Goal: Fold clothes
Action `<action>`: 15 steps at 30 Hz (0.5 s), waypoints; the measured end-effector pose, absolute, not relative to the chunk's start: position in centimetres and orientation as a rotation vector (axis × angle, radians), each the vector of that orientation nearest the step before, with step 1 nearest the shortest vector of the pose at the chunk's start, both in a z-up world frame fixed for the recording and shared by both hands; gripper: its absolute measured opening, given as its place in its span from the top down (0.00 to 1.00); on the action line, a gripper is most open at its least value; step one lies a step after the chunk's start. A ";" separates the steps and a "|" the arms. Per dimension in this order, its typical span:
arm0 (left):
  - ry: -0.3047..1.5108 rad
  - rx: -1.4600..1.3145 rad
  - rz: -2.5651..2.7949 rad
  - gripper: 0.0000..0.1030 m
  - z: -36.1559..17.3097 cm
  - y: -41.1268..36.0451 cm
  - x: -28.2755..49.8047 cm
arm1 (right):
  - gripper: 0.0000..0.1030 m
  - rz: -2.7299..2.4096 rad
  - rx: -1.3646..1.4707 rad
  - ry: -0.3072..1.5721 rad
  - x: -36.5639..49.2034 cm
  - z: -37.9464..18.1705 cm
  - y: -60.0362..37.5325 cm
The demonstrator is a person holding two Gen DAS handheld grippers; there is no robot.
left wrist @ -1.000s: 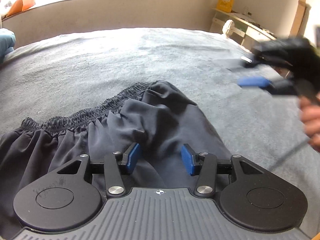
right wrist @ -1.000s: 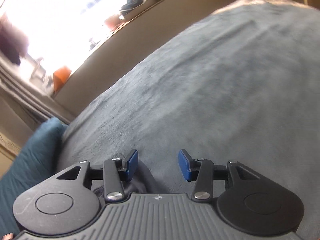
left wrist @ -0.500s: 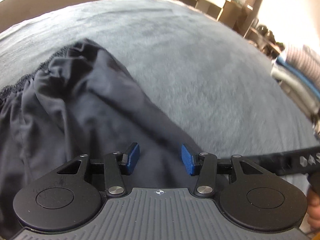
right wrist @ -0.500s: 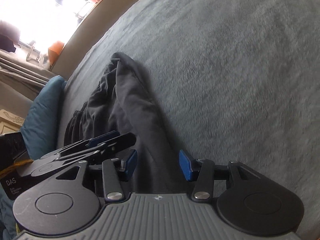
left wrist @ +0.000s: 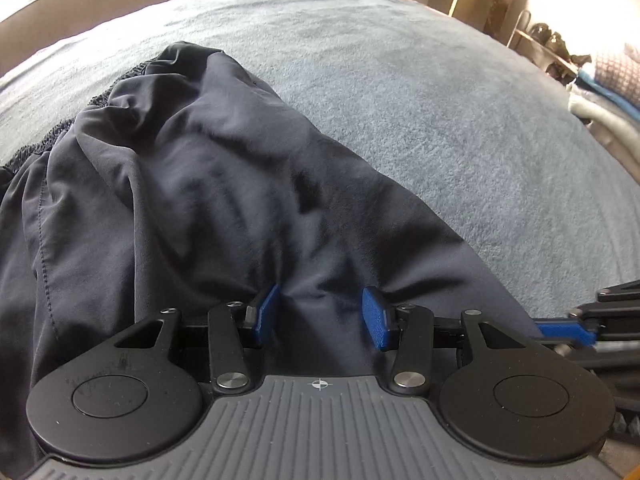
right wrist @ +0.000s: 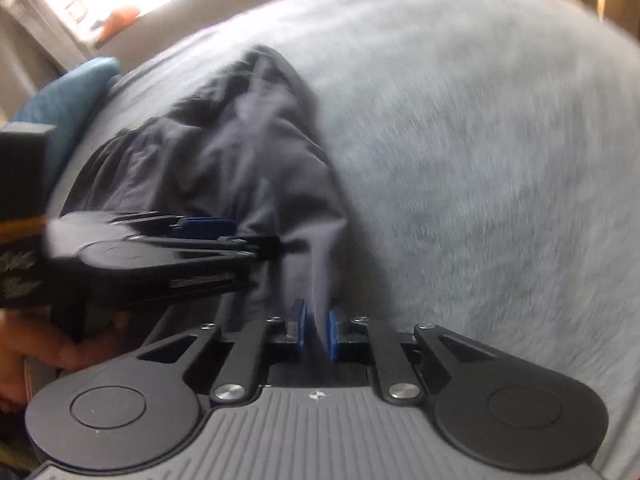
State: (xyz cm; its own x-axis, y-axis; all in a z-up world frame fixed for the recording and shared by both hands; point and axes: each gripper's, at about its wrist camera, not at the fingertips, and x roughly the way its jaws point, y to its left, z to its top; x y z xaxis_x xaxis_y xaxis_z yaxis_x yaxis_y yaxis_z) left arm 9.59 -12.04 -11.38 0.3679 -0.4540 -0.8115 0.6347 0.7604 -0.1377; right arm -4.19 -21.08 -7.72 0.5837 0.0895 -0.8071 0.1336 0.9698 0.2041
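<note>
Pinching the near hem, your right gripper (right wrist: 317, 334) has its blue pads nearly together with a thin ridge of the dark shorts (left wrist: 224, 184) caught between them. Your left gripper (left wrist: 320, 318) sits just beside it on the same near edge, fingers spread wide, cloth bulging up between the pads but not clamped.

The shorts lie crumpled on the grey blanket (left wrist: 420, 92). Their long axis runs away from both sets of fingers: hem under you, gathered elastic waistband (left wrist: 60, 136) at the far end, up and left in the left wrist view. Bare blanket lies to the right of the cloth.

Both grippers are equally near the hem; neither is near the waistband. The right wrist view is motion-blurred, so how deep the pinch goes is hard to tell. My guess: any fold goes along that axis, hem toward waistband, and you need the left closed on cloth for it.
</note>
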 end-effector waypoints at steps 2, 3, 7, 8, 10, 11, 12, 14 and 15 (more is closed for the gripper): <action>0.965 0.196 -0.713 0.56 -11.5 -11.9 9.6 | 0.92 -0.018 0.163 0.916 -4.7 -7.2 -19.6; 0.966 0.190 -0.717 0.56 -11.5 -11.8 9.7 | 0.92 -0.010 0.085 0.903 -4.9 -7.1 -18.4; 0.988 0.117 -0.724 0.56 -11.3 -11.2 10.4 | 0.92 0.035 -0.236 0.886 -5.1 -8.2 -13.6; 1.000 0.078 -0.716 0.56 -11.1 -10.7 10.7 | 0.92 0.040 -0.297 0.893 -5.0 -8.7 -12.7; 1.008 0.023 -0.693 0.56 -10.3 -9.8 11.0 | 0.92 0.051 -0.360 0.905 -4.8 -9.6 -11.7; 0.992 0.021 -0.686 0.56 -9.8 -9.5 11.0 | 0.92 0.056 -0.390 0.911 -4.6 -10.0 -11.2; 0.968 0.023 -0.683 0.56 -9.3 -9.2 10.9 | 0.92 0.061 -0.420 0.917 -4.5 -10.4 -10.8; 0.926 0.019 -0.683 0.56 -8.3 -8.7 10.9 | 0.91 0.068 -0.491 0.915 -4.4 -11.0 -9.9; 0.920 0.005 -0.694 0.56 -7.9 -8.5 11.0 | 0.91 0.070 -0.521 0.912 -4.4 -11.2 -9.6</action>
State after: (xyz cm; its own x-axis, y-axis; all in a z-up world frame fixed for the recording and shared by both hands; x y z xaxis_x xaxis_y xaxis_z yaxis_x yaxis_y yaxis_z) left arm 10.97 -8.53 -7.94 0.4065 -0.5479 -0.7312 0.5521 0.7849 -0.2812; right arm -4.38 -9.61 -11.18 0.6188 -0.1588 -0.7694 -0.2740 0.8742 -0.4008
